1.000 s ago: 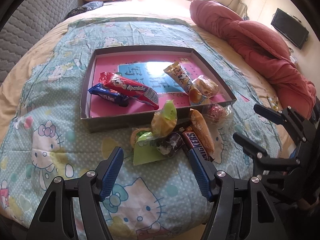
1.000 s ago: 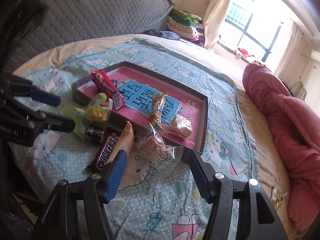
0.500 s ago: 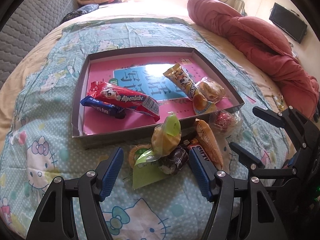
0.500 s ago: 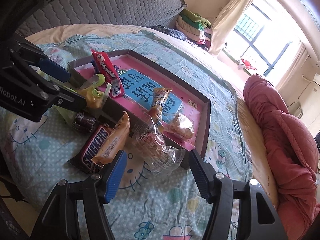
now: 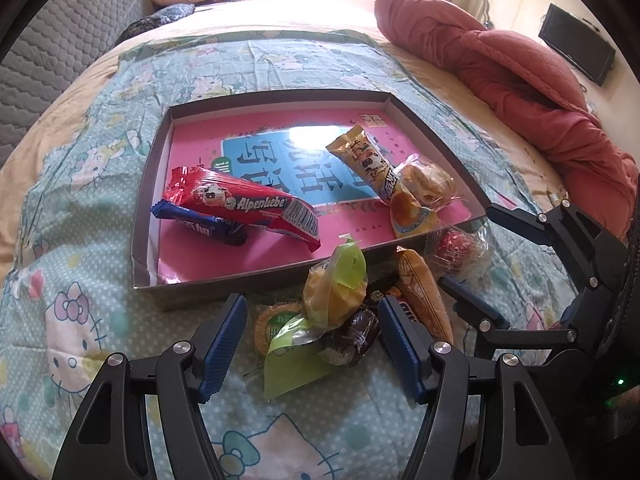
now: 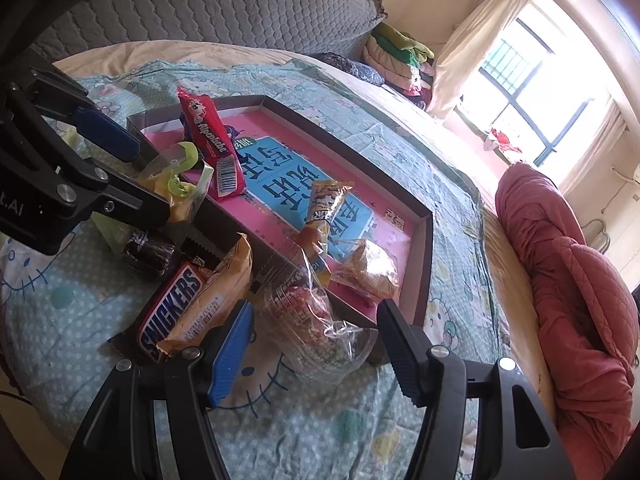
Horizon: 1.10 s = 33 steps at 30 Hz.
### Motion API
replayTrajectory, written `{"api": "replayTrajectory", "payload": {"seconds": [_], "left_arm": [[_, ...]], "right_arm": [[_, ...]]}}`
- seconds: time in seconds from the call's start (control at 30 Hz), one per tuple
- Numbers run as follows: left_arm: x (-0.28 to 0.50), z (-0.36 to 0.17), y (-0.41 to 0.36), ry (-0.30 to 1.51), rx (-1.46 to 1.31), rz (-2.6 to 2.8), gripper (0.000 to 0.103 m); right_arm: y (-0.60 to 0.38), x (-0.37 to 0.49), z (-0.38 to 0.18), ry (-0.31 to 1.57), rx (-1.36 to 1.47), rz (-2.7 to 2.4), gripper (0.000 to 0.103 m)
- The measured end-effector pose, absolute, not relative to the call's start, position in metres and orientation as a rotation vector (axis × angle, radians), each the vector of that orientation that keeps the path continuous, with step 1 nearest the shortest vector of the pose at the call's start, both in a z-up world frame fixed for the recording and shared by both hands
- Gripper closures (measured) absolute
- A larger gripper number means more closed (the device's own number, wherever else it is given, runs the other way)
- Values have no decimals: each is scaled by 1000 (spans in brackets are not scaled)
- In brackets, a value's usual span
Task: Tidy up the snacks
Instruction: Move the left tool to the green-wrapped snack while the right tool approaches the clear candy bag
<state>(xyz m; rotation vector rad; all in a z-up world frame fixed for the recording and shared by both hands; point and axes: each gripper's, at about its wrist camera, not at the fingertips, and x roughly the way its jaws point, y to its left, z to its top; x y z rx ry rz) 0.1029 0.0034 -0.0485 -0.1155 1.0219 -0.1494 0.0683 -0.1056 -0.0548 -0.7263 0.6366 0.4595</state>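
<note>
A shallow pink-lined box (image 5: 152,216) (image 6: 424,248) lies on the bed. It holds a red Alpenliebe pack (image 5: 244,206) (image 6: 208,136), a blue wrapper (image 5: 200,228), a yellow stick pack (image 5: 360,160) (image 6: 324,204) and a clear-bagged pastry (image 5: 428,184) (image 6: 372,268). Loose snacks lie in front of the box: a yellow-green bag (image 5: 336,284) (image 6: 180,184), a dark chocolate piece (image 5: 352,336) (image 6: 148,256), a Snickers bar (image 6: 168,312), an orange pack (image 5: 424,296) (image 6: 216,296) and a clear bag with a red sweet (image 5: 456,248) (image 6: 312,316). My left gripper (image 5: 312,344) is open around the yellow-green bag and chocolate. My right gripper (image 6: 316,348) is open around the clear bag.
A Hello Kitty sheet (image 5: 80,240) covers the bed. A red quilt (image 5: 520,80) (image 6: 568,280) is bunched at the right. A grey quilted headboard (image 6: 200,4) and folded clothes (image 6: 400,52) stand at the back. A green round-lidded snack (image 5: 276,320) lies under the pile.
Both grippers have moved forward toward the loose snacks, which now sit between their open fingers. The snacks have not moved.
</note>
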Motion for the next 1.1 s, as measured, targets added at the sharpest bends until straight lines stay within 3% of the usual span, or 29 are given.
{"api": "replayTrajectory", "payload": {"seconds": [0.37,0.53,0.6,0.9,1.1], "left_arm": [[112,-54,-5,1035,-93,-155,33],[113,-56,-8,1032,-82,-159,33],[114,-56,-8,1031,-80,-160,33],[115,-59,-11,1023,-95,-173,33],[115,-60,-11,1019,-107,-177,40]], "right_arm": [[-96,73,-68,600,-815,484,41],[-96,81,-72,615,-785,486,48],[-98,84,-71,611,-773,476,57],[-104,81,-64,616,-731,493,59],[-111,78,-58,639,-687,498,59]]}}
